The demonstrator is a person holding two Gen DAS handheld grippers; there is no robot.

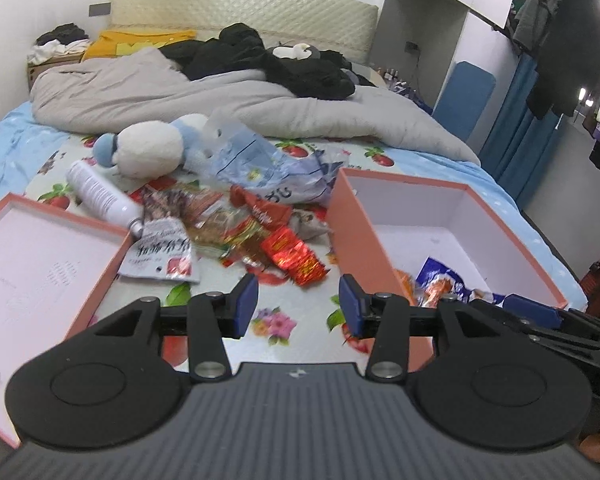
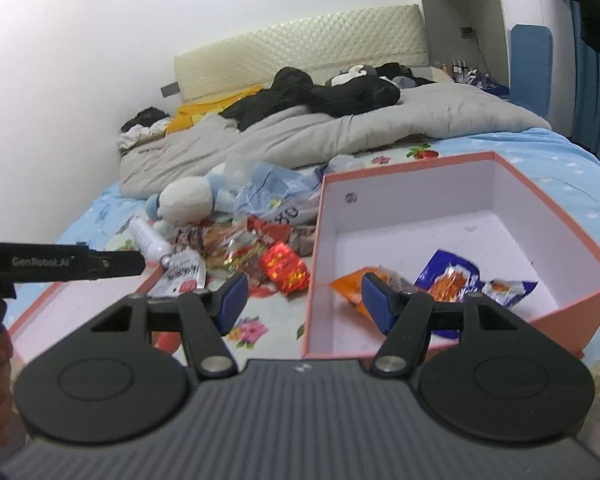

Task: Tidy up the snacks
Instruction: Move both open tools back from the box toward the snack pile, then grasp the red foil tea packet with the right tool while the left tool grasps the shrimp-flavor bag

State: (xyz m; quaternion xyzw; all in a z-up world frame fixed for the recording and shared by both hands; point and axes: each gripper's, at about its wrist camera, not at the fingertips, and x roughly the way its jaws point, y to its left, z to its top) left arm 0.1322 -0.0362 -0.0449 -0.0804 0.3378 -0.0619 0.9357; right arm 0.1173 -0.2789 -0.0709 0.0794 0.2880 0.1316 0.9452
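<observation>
1. Left gripper (image 1: 298,304): fingers apart, nothing between them, above the floral bedsheet (image 1: 276,322).
2. Right gripper (image 2: 300,300): fingers spread, empty, at the near wall of the pink box (image 2: 411,168).
3. Pink box holds an orange packet (image 2: 349,284) and blue packets (image 2: 451,276).
4. Snack pile (image 1: 244,232) lies on the sheet between the box and its empty lid (image 1: 40,264).
5. White bottle (image 1: 100,196) and plush toy (image 1: 152,148) lie beside the pile.

I see a loose snack pile (image 1: 240,232) on the floral sheet, red foil packet (image 1: 294,256) nearest me. Rt of it, open pink box (image 2: 511,160) w/ white inside holds orange packet (image 2: 351,284) & blue packets (image 2: 455,280).
</observation>
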